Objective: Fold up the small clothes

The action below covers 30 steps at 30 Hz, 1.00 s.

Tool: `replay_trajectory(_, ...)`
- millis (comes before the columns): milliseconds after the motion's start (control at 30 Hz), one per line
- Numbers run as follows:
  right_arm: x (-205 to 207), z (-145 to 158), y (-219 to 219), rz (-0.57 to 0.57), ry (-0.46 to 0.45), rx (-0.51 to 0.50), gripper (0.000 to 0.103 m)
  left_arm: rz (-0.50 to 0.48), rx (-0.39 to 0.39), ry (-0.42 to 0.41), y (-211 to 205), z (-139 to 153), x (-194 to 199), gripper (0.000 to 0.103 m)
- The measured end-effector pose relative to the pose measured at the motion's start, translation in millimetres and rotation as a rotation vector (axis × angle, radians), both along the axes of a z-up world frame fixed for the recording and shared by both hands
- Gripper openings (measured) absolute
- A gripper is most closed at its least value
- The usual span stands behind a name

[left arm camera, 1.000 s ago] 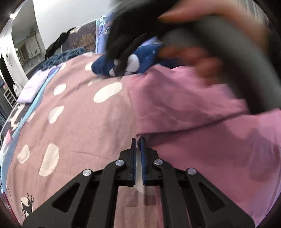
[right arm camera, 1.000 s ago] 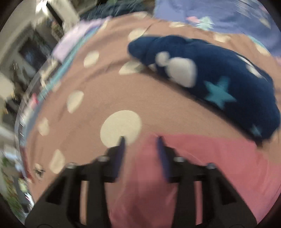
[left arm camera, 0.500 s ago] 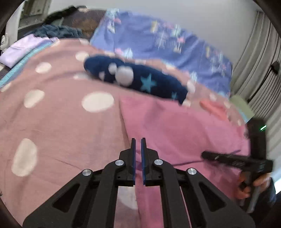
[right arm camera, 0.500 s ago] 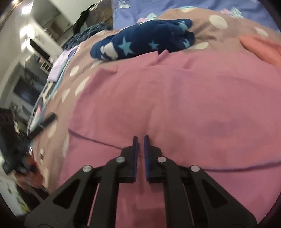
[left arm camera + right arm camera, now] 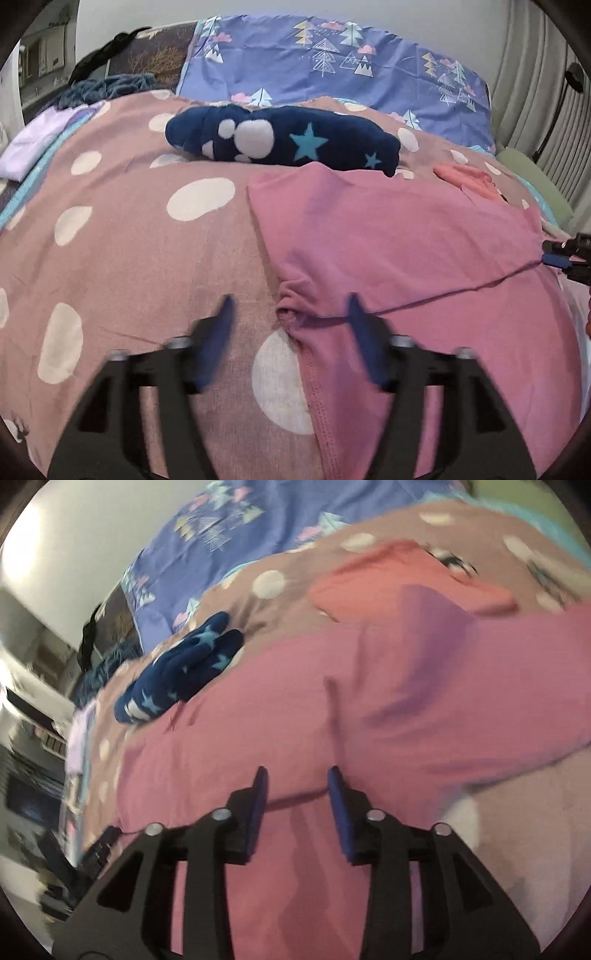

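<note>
A pink garment [image 5: 388, 240] lies spread on the dotted bedspread [image 5: 129, 258], folded over with its fold edge running across. My left gripper [image 5: 290, 301] hovers over the garment's bunched left corner [image 5: 291, 314]. Its jaws are opening, blurred, and the pads stand clear of the cloth. In the right wrist view my right gripper [image 5: 298, 771] is over the pink garment [image 5: 295, 709] at the fold edge. Its jaws are also opening, with the edge lying between them unpressed. The right gripper's fingertips [image 5: 556, 256] show at the garment's far right edge.
A navy fleece piece with stars [image 5: 288, 140] lies behind the pink garment, and a coral garment [image 5: 469, 177] sits at the back right. A blue tree-print pillow [image 5: 332, 55] is at the head, lavender cloth [image 5: 33, 144] at the left edge, curtains on the right.
Both grippers were shut half a second ago and now stand apart. The left one has let go of the bunched corner. The right gripper has swept across the garment and rolled.
</note>
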State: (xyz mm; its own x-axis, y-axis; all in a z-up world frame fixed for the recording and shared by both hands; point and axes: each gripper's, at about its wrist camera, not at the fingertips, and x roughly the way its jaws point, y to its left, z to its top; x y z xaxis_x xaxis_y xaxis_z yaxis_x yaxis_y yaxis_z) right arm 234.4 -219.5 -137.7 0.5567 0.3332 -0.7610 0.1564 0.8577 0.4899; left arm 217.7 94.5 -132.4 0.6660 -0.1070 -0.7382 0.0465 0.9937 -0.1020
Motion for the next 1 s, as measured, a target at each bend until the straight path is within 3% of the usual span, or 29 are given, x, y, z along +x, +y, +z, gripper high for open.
replay_trajectory(33,1,-3,-3,0.013,0.003,0.027,0.049,-0.005,0.015,-0.002,-2,-1,-1,0.072)
replay_trajectory(100,10,-10,0,0.033,0.009,0.036,0.049,-0.025,0.045,0.023,-9,-7,2,0.072)
replay_trajectory(133,15,-11,5,0.033,0.007,0.011,0.03,-0.025,0.062,0.046,-11,-13,4,0.072)
replay_trajectory(167,20,-11,11,0.038,0.007,-0.018,0.003,-0.023,0.073,0.058,-11,-17,6,0.073)
replay_trajectory(233,27,-3,17,0.014,0.008,-0.057,0.003,-0.02,0.076,0.053,-11,-18,6,0.073)
replay_trajectory(400,-13,66,16,-0.02,-0.242,-0.09,0.003,0.046,0.082,0.051,2,-16,8,0.073)
replay_trajectory(500,-16,60,1,-0.101,-0.187,-0.205,0.004,0.068,0.076,0.053,7,-14,8,0.073)
replay_trajectory(567,-10,34,-9,-0.107,-0.085,-0.236,0.019,0.061,0.091,0.054,5,-14,7,0.073)
replay_trajectory(633,-7,11,-12,-0.082,-0.002,-0.198,0.032,0.054,0.104,0.055,3,-13,7,0.073)
replay_trajectory(667,-10,6,-13,-0.084,0.005,-0.176,0.032,0.053,0.105,0.055,3,-13,7,0.073)
replay_trajectory(767,-15,14,-12,-0.112,-0.041,-0.202,0.034,0.051,0.09,0.058,4,-12,7,0.073)
replay_trajectory(867,-19,35,-3,-0.116,-0.111,-0.243,0.034,0.026,0.01,0.065,7,-7,6,0.073)
replay_trajectory(933,-13,46,15,-0.062,-0.156,-0.229,0.035,0.0,-0.081,0.057,10,-2,4,0.073)
replay_trajectory(1000,8,51,49,0.073,-0.16,-0.192,0.035,-0.012,-0.11,0.038,9,1,3,0.071)
